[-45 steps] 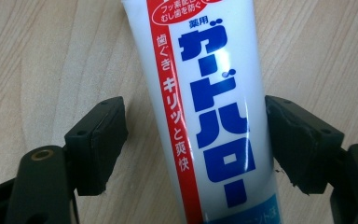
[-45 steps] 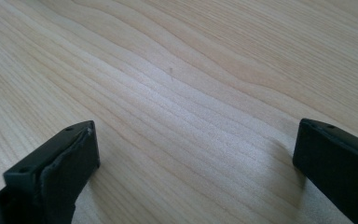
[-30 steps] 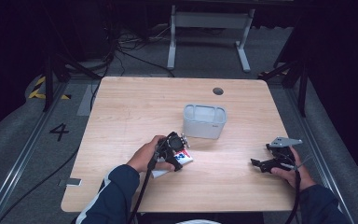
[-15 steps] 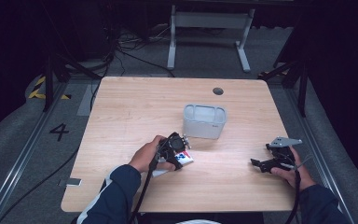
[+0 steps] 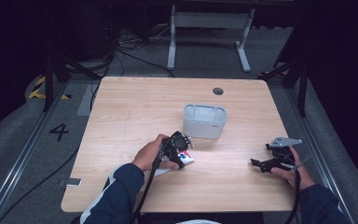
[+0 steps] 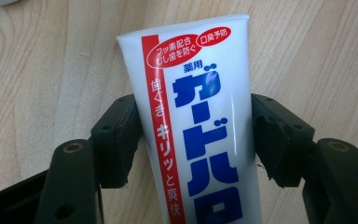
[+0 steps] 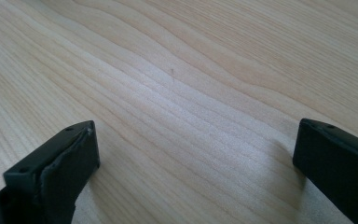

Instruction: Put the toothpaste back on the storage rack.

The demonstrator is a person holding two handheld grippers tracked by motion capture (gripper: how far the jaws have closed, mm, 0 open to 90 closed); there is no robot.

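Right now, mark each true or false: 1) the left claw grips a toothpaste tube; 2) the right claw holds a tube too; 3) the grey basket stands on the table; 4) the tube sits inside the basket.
1) True: the left claw has its pads against both sides of the toothpaste tube.
2) False: the right claw is open over bare table.
3) True: the grey basket stands upright on the table.
4) False: the tube lies on the table in front of the basket.
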